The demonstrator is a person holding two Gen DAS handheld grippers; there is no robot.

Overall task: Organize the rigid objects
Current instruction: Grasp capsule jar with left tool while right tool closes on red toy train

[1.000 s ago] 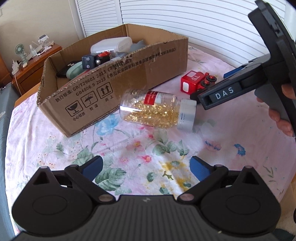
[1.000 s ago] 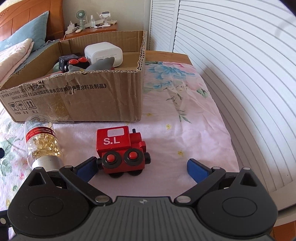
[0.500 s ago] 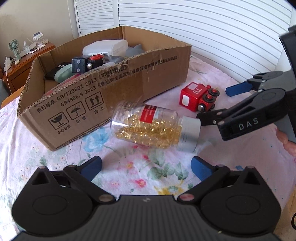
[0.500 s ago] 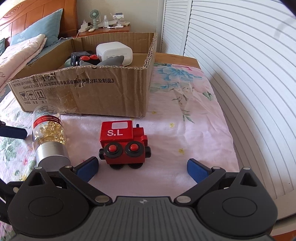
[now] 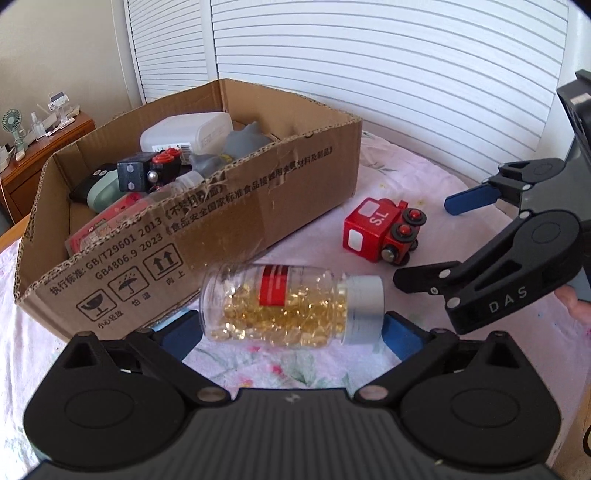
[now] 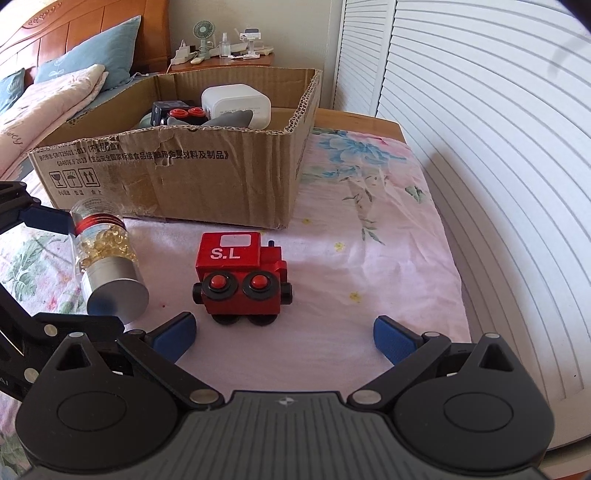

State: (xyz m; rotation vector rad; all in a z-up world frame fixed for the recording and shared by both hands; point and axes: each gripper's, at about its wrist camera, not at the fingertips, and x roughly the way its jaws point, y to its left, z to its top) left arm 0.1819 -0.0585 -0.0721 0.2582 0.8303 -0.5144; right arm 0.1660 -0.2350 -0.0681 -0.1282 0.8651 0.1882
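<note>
Capsule bottle (image 5: 291, 304) lying on the bed beside the cardboard box (image 5: 207, 236), between the spread jaws of the left gripper (image 5: 291, 332): close squarely on its ends, right gripper (image 6: 284, 336) likewise spread before the toy train (image 6: 242, 275)

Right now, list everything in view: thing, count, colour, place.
Clear plastic capsule bottle: 1, gold capsules, red label, silver cap; on its side between the left fingers.
Red wooden toy train: 1, marked S.L; on the cloth ahead of the right gripper.
Brown cardboard box: 1; on the floral cloth behind both.
White plastic case: 1; in the box.
Black toy car with red knobs: 1; in the box.
Grey shark toy: 1; in the box.
Floral pink cloth: 1; under everything.
Small green fan: 1; on the far nightstand.
Left gripper: open, straddling the bottle.
Right gripper: open, short of the train.
</note>
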